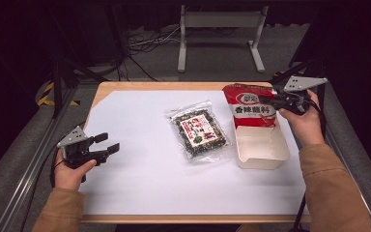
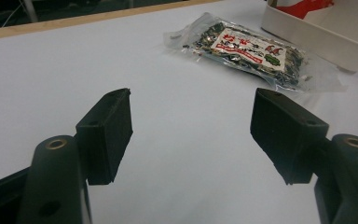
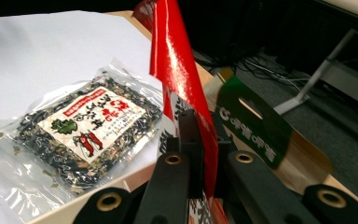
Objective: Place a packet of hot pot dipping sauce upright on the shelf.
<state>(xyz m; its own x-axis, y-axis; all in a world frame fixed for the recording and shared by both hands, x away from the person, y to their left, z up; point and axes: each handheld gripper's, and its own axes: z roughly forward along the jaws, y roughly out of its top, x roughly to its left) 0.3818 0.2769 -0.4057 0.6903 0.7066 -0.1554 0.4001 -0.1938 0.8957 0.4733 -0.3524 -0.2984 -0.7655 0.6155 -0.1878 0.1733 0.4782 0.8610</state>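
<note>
My right gripper (image 1: 265, 100) is shut on the edge of a red seasoning packet (image 1: 249, 107), which stands tilted at the far end of a white tray (image 1: 263, 153). In the right gripper view the red packet (image 3: 179, 70) rises between my closed jaws (image 3: 205, 140). A clear bag of dark dried spices (image 1: 199, 130) with a red-and-white label lies flat on the white sheet, left of the tray. My left gripper (image 1: 107, 143) hovers open near the table's left edge, nothing between its pads (image 2: 107, 135). The spice bag (image 2: 251, 51) lies ahead of it.
A large white paper sheet (image 1: 140, 169) covers the wooden table (image 1: 125, 87). A green-labelled card piece (image 3: 256, 130) shows behind the red packet. Metal stand legs (image 1: 220, 29) and cables lie on the floor beyond the table.
</note>
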